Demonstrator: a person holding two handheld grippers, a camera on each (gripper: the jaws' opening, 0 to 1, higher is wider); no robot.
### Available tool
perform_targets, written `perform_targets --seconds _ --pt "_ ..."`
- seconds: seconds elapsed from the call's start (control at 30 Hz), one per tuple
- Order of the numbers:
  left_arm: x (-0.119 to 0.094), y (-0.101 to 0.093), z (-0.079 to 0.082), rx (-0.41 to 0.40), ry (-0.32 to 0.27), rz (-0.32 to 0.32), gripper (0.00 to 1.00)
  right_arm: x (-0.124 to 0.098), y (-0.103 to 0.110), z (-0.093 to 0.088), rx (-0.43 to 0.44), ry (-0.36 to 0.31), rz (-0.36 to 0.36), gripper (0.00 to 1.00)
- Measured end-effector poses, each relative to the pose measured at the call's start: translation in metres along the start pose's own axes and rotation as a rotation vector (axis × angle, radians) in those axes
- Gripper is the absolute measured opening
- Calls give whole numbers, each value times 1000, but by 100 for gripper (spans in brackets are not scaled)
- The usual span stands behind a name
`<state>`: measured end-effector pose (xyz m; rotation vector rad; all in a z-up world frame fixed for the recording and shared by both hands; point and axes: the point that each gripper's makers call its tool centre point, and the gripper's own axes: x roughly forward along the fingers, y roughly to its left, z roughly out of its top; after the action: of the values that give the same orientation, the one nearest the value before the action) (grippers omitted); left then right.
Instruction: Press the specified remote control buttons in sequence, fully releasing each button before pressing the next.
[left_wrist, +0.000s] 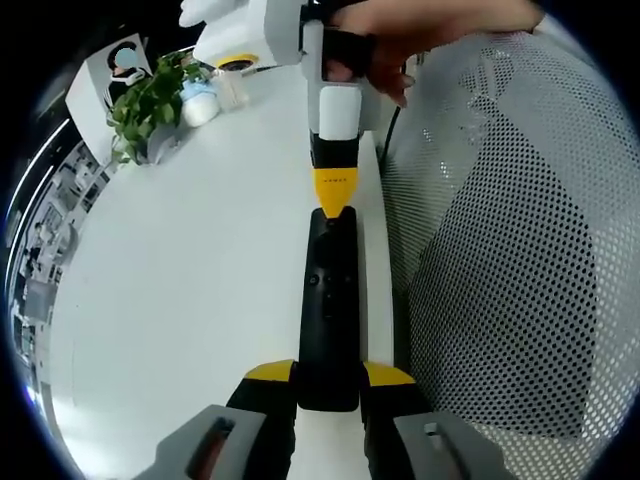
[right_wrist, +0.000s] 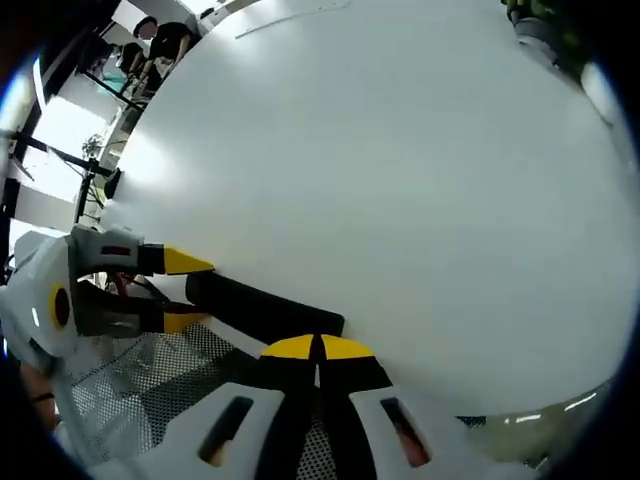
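A long black remote control (left_wrist: 329, 300) lies along the right edge of the white table (left_wrist: 200, 280). My left gripper (left_wrist: 329, 376) is shut on its near end, one yellow-tipped jaw on each side. From the far side my right gripper (left_wrist: 335, 192) comes in with its jaws together, its yellow tip resting on the remote's far end. In the right gripper view the same right gripper (right_wrist: 318, 348) is shut with nothing between its tips and sits over the remote (right_wrist: 262, 306). There the left gripper (right_wrist: 192, 291) clamps the other end.
A potted green plant (left_wrist: 148, 102), a white bottle (left_wrist: 200, 102) and a yellow-topped container (left_wrist: 237, 66) stand at the table's far end. A white mesh chair back (left_wrist: 500, 260) is close beside the table's right edge. A hand (left_wrist: 395, 50) holds the right gripper.
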<state>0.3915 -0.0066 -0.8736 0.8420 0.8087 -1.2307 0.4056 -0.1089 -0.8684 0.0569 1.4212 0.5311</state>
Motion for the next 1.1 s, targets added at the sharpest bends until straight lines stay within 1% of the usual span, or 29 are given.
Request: perform_targets --seconds 0.13,0.3,0.47,0.57,0.67,0.97,1.1 --pt "0 0 0 -7 -5 3 24 -1 0 0 19 -12 35 0" --pt "0 0 0 -11 -7 2 24 -1 3 0 -37 -22 14 0" --pt "0 0 0 -17 -10 2 24 -1 2 0 -49 -16 9 0" --pt "0 0 0 -21 -12 0 24 0 8 -5 -34 10 43 0" --pt "0 0 0 -23 -13 0 24 0 14 -5 -41 5 60 0" --pt "0 -1 0 -28 -17 -2 24 1 11 -2 -63 -14 34 0" --pt "0 -1 0 -27 -17 -2 24 2 10 -2 -76 -11 22 0"
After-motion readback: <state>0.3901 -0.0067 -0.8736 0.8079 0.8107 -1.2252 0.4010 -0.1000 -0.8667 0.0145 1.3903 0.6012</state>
